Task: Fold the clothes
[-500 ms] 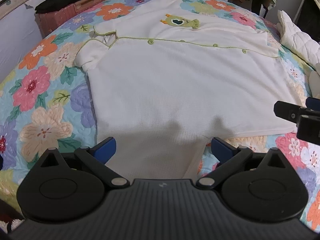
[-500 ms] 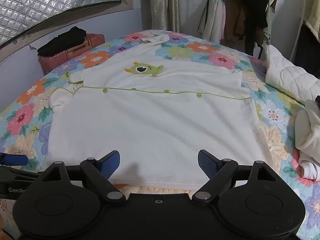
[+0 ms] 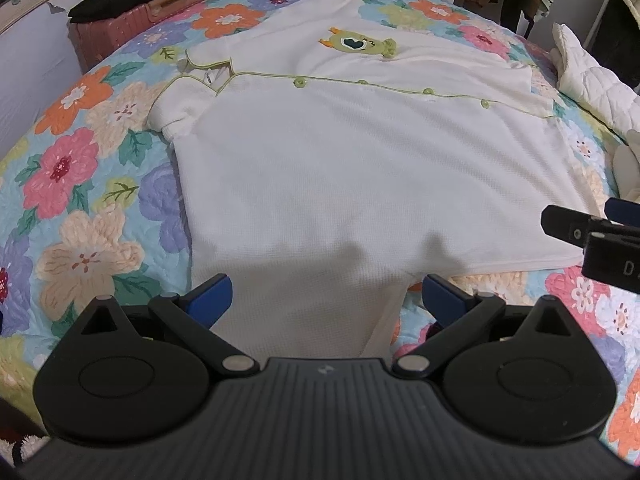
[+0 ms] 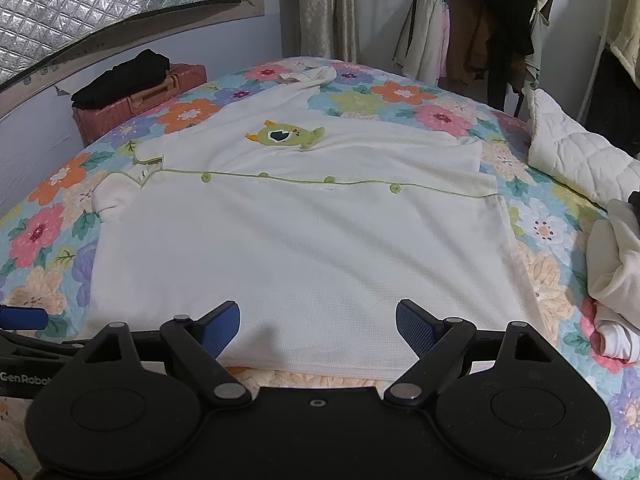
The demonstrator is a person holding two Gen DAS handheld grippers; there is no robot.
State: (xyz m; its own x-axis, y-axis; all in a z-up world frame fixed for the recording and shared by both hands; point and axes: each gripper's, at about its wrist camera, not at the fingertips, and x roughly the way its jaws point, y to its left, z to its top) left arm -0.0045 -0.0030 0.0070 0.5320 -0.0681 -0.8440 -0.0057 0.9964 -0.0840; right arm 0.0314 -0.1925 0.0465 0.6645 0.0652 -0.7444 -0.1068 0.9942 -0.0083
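A cream waffle-knit shirt (image 3: 340, 168) with green piping, green buttons and a green monster patch (image 3: 358, 45) lies spread flat on the flowered bedspread (image 3: 80, 168). Its near sleeve (image 3: 320, 312) runs toward me between the blue pads of my left gripper (image 3: 326, 304), which stands open just above it. The right wrist view shows the same shirt (image 4: 304, 240) and patch (image 4: 286, 135). My right gripper (image 4: 318, 324) hangs open over the shirt's near side edge, nothing between its fingers. The right gripper's tip (image 3: 592, 232) shows at the left view's right edge.
A red suitcase (image 4: 140, 100) with black clothing (image 4: 124, 76) on top stands at the bed's far left. A white quilted blanket (image 4: 576, 160) and a crumpled cream garment (image 4: 616, 280) lie on the right. Clothes hang on a rack (image 4: 480, 32) behind the bed.
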